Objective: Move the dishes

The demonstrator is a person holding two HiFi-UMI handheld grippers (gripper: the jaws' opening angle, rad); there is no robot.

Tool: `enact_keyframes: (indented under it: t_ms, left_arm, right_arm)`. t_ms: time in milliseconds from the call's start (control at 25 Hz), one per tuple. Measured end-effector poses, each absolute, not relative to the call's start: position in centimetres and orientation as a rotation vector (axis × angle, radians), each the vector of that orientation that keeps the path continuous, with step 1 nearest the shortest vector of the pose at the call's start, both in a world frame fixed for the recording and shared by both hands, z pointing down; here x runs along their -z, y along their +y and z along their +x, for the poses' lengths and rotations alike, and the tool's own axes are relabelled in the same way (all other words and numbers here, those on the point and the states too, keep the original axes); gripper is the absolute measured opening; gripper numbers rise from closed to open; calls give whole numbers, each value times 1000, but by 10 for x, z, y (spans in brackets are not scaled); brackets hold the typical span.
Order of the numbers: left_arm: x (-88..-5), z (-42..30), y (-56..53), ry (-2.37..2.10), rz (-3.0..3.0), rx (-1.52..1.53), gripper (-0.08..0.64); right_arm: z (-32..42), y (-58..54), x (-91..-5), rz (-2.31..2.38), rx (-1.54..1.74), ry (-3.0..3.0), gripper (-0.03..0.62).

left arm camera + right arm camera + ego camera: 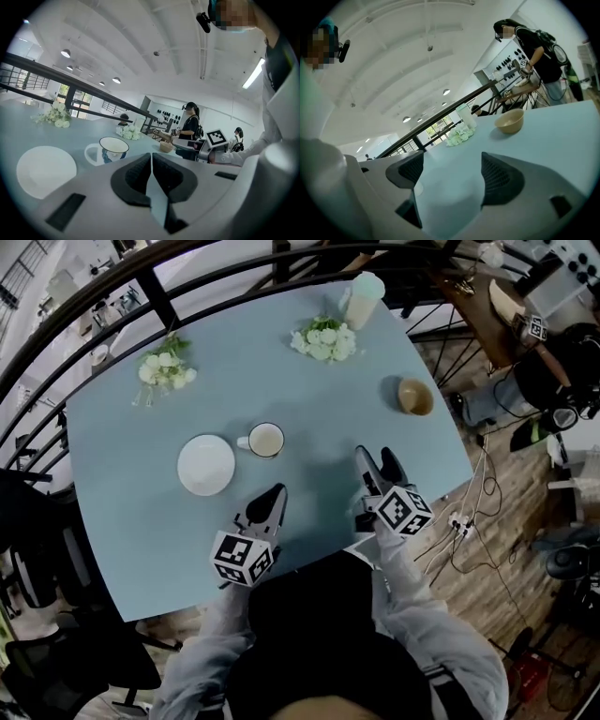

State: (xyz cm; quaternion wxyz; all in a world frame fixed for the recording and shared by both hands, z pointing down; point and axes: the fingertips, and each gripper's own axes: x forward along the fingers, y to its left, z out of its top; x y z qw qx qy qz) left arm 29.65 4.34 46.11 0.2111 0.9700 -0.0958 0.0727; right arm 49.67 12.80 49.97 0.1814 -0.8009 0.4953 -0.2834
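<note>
head view, counter: pale blue counter (122,521) with all the dishes still sitting on it
head view, dishes: white plate (206,465) towards the left, mug (265,440) just beside it on the right, and a tan bowl (414,397) well apart, over by the right edge
head view, other stuff: two flower bunches (323,339) along the far side, and a pale tumbler (362,299) just behind the right-hand one
head view, grippers: left gripper (276,493) is at the near edge, pointing up towards the mug and touching nothing; right gripper (378,461) is near it on the right, over bare counter
left gripper view, jaws: pressed together, nothing in them
left gripper view, ahead: mug (108,149) is just past the tips, plate (45,169) to its left, bowl (165,146) small in the distance
right gripper view, jaws: spread wide, only bare counter showing between them
right gripper view, ahead: bowl (510,121) sits up ahead to the right, apart from the jaws; flowers and tumbler (466,116) are further back
</note>
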Motion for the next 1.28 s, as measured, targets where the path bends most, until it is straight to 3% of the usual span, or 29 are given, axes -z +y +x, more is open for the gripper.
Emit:
enact_keyframes:
  t_ms: [880,1280]
  left_arm:
    - [-474,448,52,-258,2712,-279,23]
    - [-487,470,40,-285,2707,-332,23]
  right_arm:
    - [679,185,-534,-2233,860,1176,390]
    - [752,166,-538,-2308,852,1158,391]
